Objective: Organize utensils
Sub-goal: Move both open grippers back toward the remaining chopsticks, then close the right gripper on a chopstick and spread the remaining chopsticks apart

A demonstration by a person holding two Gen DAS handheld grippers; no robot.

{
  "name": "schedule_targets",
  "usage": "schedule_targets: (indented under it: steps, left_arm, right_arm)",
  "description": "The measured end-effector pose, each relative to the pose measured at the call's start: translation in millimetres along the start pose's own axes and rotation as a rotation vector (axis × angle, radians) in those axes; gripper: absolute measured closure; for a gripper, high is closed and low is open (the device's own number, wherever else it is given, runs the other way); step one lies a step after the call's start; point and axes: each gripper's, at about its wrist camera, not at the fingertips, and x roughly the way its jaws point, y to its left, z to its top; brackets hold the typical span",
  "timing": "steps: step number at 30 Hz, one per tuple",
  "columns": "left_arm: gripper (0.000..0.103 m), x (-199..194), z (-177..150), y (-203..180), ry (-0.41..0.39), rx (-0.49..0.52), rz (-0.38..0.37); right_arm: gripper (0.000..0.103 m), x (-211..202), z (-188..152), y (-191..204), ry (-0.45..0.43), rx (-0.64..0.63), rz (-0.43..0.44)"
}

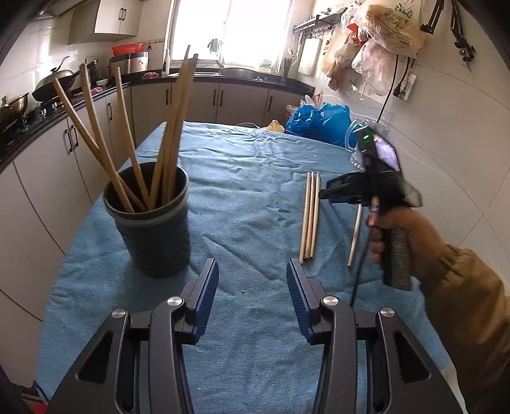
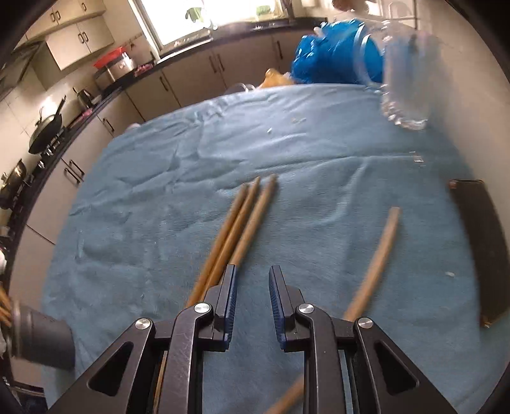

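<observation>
Left gripper [image 1: 252, 297] agape — right gripper [image 2: 252, 304] parted, both empty.

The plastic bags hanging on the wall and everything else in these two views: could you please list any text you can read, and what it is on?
Plastic bag on the wall: dark printed Chinese characters, too blurred to read.
Right gripper: a green light, no lettering readable.
Utensil holder, chopsticks, blue cloth: no text.

Both wrist views share 3 chopsticks [image 1: 309, 214].
</observation>
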Motion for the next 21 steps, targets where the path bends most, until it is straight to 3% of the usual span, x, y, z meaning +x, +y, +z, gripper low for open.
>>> schedule_targets:
  steps: [5, 8, 11, 13, 18, 21]
  left_arm:
    - [0.06, 3, -1, 7, 0.007, -0.024, 0.0]
    - [0.06, 4, -2, 10, 0.019, -0.035, -0.014]
    - [0.06, 3, -2, 9, 0.019, -0.031, -0.013]
    - [0.06, 1, -3, 9, 0.016, -0.031, -0.014]
    - [0.06, -2, -2, 6, 0.014, -0.031, -0.016]
    - [0.06, 2, -2, 0, 0.028, -0.032, -0.035]
  right_arm:
    - [0.101, 3, 6, 10, -0.017, 0.026, -0.01]
    - [0.101, 3, 2, 28, -0.001, -0.032, -0.027]
    - [0.101, -2, -12, 48, 0.03, -0.077, 0.035]
    - [0.102, -4, -18, 51, 0.035, -0.09, 0.03]
    - [0.103, -14, -26, 20, 0.048, -0.076, -0.083]
    - [0.102, -24, -32, 6, 0.051, -0.074, -0.092]
